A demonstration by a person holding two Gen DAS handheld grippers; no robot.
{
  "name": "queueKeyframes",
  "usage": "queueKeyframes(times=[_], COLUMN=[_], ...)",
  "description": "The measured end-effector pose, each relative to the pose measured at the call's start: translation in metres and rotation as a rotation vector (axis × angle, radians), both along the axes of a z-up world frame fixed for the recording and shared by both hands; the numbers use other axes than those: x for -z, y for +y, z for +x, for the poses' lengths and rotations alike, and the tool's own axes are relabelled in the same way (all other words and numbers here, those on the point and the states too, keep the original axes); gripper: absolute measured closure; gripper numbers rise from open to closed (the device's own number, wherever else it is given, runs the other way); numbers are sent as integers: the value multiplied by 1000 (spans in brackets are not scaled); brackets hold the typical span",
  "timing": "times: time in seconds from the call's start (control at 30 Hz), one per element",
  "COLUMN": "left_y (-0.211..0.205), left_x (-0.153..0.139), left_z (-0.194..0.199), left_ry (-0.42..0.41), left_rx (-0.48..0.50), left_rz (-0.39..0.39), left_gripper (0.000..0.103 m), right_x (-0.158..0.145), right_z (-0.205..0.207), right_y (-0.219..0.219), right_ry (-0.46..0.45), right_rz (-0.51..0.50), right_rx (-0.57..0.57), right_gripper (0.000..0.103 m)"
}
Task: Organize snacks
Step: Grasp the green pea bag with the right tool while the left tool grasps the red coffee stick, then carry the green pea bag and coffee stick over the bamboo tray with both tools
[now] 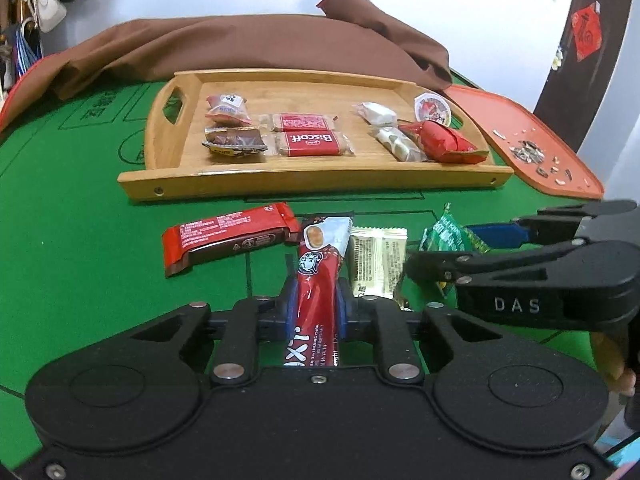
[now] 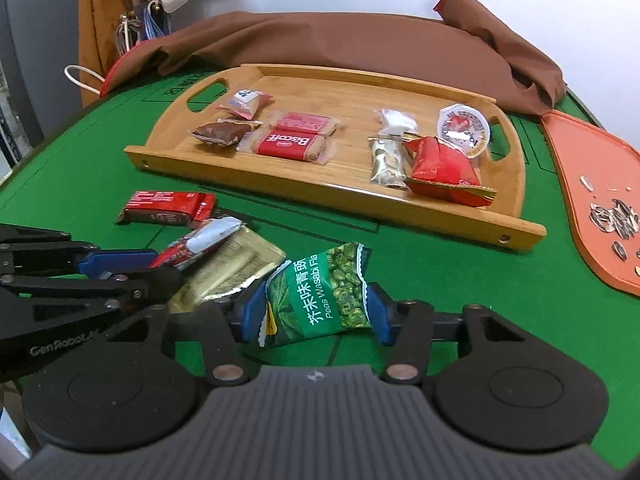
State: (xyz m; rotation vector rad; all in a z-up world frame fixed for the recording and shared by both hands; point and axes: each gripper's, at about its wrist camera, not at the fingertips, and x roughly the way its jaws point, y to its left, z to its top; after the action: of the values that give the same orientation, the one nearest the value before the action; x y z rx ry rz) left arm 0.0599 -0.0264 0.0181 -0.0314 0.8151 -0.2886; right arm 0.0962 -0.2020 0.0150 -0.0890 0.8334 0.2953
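Note:
My left gripper (image 1: 316, 304) is shut on a red coffee stick sachet (image 1: 318, 276) over the green table. My right gripper (image 2: 314, 310) is shut on a green wasabi peas packet (image 2: 320, 292), just right of the left gripper. A gold wrapped snack (image 1: 376, 264) lies between them, and a red-brown bar (image 1: 228, 238) lies to the left. The wooden tray (image 1: 312, 182) behind holds several snacks: Biscoff biscuits (image 1: 310, 144), brown packets, white candies, a red packet (image 1: 444, 142) and a round jelly cup (image 1: 434, 108).
An orange mat (image 2: 580, 184) with sunflower seed shells lies right of the tray. A brown cloth (image 1: 240, 48) is heaped behind the tray. Bags hang at the far left.

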Motion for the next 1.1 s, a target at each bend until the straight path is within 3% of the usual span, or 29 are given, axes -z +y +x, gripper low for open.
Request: queueKeyframes(times=[0.53,0.83,1.1], left_y=[9,34,38], left_x=[-44,-58,-61], left_z=[19,68,122], left_ry=[-91,-99,-52], left_rx=[-37,-82,-90], left_rz=[-54,-62,-93], left_gripper=[87,87,87], right_x=[-25,-41,-54], right_z=[13,46,82], right_y=[-30,-34,-36], right_ry=[-38,-27,-12], right_rz=[80,137,141], right_rx=[76,134,183], right_gripper=[47,48,48])
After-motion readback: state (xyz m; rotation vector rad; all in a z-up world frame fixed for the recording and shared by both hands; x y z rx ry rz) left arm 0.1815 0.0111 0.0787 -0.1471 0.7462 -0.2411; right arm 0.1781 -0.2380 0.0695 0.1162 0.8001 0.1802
